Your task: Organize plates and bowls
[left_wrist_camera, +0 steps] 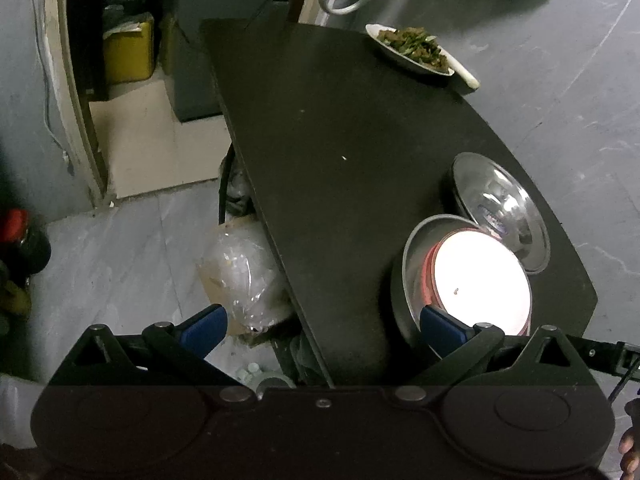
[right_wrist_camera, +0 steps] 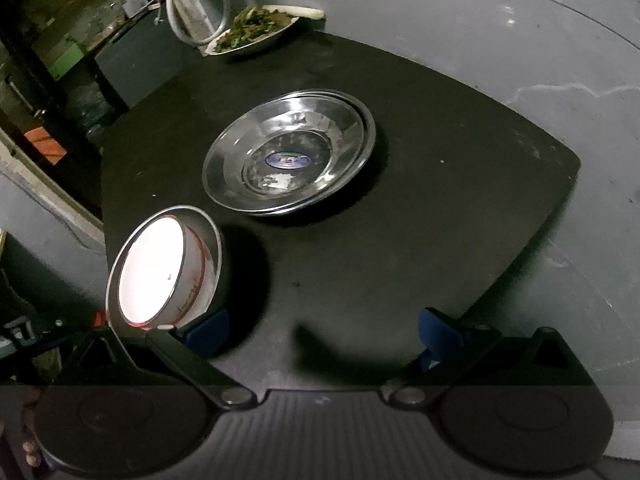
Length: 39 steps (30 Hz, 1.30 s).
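Claws empty; white bowl inside steel bowl

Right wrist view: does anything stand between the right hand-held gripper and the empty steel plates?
Nothing visible does. The right hand-held gripper is open over bare black table, and the steel plates lie straight ahead. The white bowl sits off to the left, clear of that path.

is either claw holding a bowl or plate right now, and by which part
Nothing is held. The left claw and the right claw both stand open, with no dish between their pads.
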Each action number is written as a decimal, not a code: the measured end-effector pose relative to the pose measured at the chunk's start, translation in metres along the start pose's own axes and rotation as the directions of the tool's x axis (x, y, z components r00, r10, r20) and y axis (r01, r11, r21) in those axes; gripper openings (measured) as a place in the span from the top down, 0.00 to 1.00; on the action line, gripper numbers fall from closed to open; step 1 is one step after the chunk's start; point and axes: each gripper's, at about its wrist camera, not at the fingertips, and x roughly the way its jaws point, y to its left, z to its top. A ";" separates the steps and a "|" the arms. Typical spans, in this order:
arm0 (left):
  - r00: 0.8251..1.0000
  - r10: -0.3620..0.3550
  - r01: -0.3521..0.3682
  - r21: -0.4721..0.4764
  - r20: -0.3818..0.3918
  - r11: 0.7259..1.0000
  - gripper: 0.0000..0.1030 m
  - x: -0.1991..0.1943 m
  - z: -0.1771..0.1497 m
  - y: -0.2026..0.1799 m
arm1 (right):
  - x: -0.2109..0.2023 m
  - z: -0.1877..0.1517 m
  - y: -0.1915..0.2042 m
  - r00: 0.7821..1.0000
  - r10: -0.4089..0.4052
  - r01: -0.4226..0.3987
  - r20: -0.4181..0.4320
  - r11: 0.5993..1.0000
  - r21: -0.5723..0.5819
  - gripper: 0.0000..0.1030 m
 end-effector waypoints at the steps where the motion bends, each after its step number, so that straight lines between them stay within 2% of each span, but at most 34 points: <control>1: 1.000 0.004 -0.004 0.000 -0.003 1.000 0.01 0.001 0.000 -0.001 | 0.001 0.002 0.001 1.000 0.002 -0.002 -0.002 1.000 -0.011 0.00; 9: 0.999 0.039 -0.039 0.020 -0.034 0.999 0.01 0.011 0.006 -0.010 | 0.011 0.016 0.003 0.999 0.043 -0.043 -0.001 0.995 -0.088 0.00; 20: 0.994 0.081 -0.078 0.037 -0.069 0.996 0.01 0.022 0.010 -0.018 | 0.039 0.025 0.001 0.995 0.085 -0.090 -0.056 0.990 -0.104 0.00; 24: 0.993 0.087 -0.084 0.041 -0.074 0.996 0.01 0.024 0.011 -0.021 | 0.037 0.028 0.000 0.995 0.094 -0.098 -0.040 0.987 -0.124 0.00; 27: 0.992 0.098 -0.094 0.057 -0.076 0.994 0.01 0.027 0.012 -0.024 | 0.033 0.030 0.000 0.991 0.130 -0.133 -0.030 0.981 -0.140 0.00; 39: 0.986 0.142 -0.132 0.114 -0.087 0.985 0.01 0.032 0.017 -0.028 | 0.042 0.033 0.003 0.980 0.183 -0.193 -0.077 0.968 -0.159 0.00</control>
